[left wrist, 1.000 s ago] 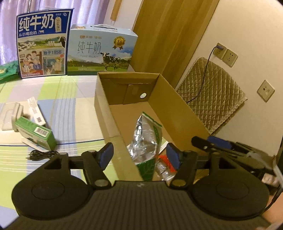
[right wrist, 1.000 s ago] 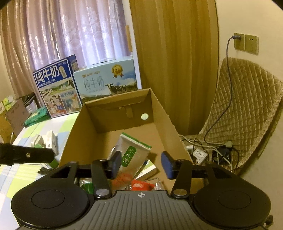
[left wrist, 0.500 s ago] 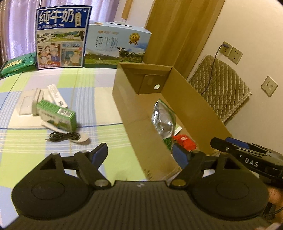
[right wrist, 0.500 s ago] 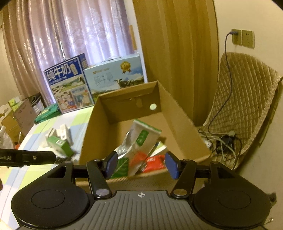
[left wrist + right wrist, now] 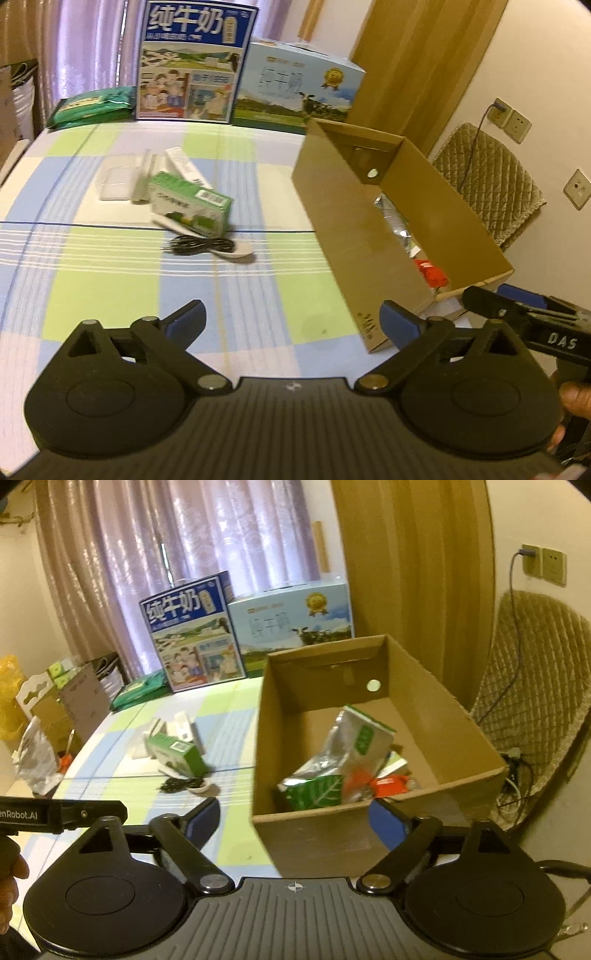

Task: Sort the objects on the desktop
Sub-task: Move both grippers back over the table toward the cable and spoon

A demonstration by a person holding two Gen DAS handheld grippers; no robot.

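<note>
Both the left gripper (image 5: 293,319) and right gripper (image 5: 293,821) hang spread and empty near the brown cardboard box (image 5: 317,834) at the tabletop's right edge, so reaching mid-table for the green carton (image 5: 192,208) risks snagging the black cable (image 5: 199,245) touching it.

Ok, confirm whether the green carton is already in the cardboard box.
No, the green carton lies on the tablecloth beside the black cable, outside the cardboard box.

Both grippers empty, jaws spread wide
Left gripper (image 5: 291,319) low centre of its view; right gripper (image 5: 293,821) likewise; a hand (image 5: 576,402) at lower right edge
</note>
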